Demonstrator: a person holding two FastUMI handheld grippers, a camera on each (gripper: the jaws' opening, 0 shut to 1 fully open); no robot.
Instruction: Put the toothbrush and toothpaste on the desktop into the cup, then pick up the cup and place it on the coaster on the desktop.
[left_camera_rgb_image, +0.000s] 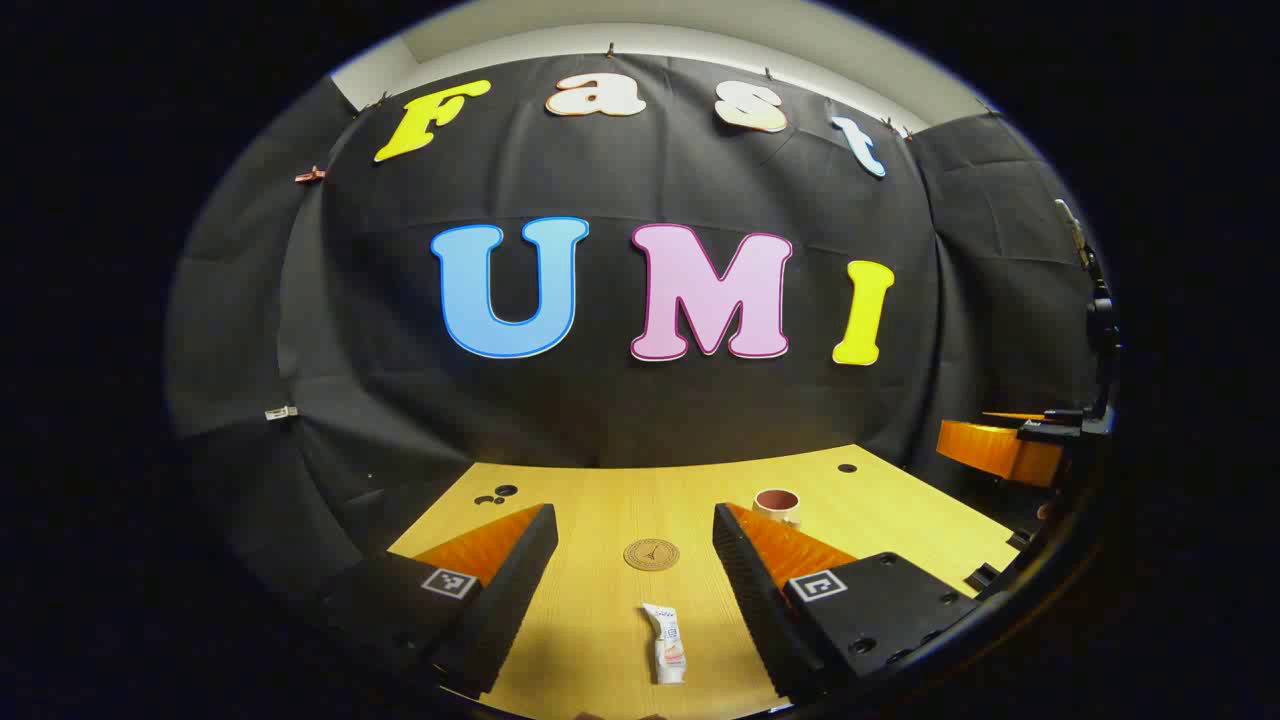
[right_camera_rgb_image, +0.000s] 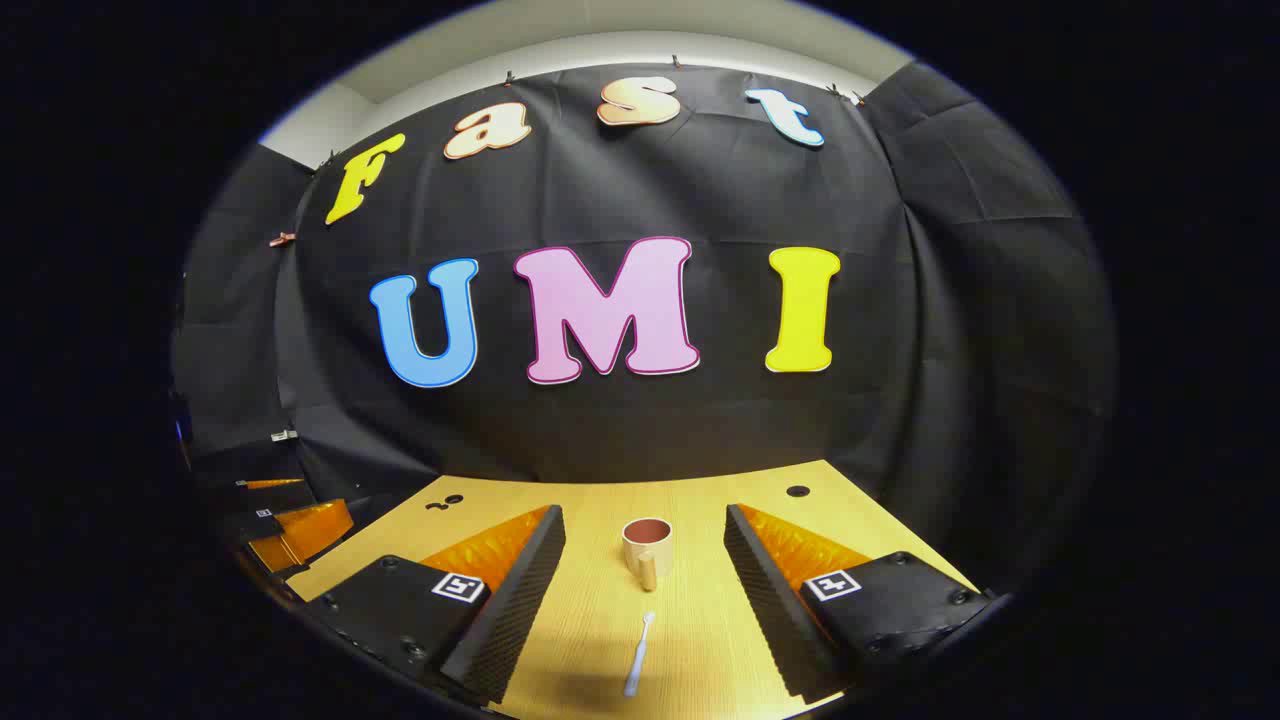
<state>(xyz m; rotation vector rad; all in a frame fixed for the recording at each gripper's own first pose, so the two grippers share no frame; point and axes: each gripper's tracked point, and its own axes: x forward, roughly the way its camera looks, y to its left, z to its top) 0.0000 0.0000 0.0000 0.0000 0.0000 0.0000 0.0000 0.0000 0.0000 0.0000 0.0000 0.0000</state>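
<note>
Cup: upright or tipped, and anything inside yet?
Upright, mouth up. The cup looks empty; the toothbrush and toothpaste lie on the desktop.

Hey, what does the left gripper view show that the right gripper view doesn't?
Left gripper view: the toothpaste lying between the open left gripper fingers, with the coaster beyond it. Right gripper view: the toothbrush lying between the open right gripper fingers. Both: the cup, upright on the desktop, empty as far as I can tell.
</note>
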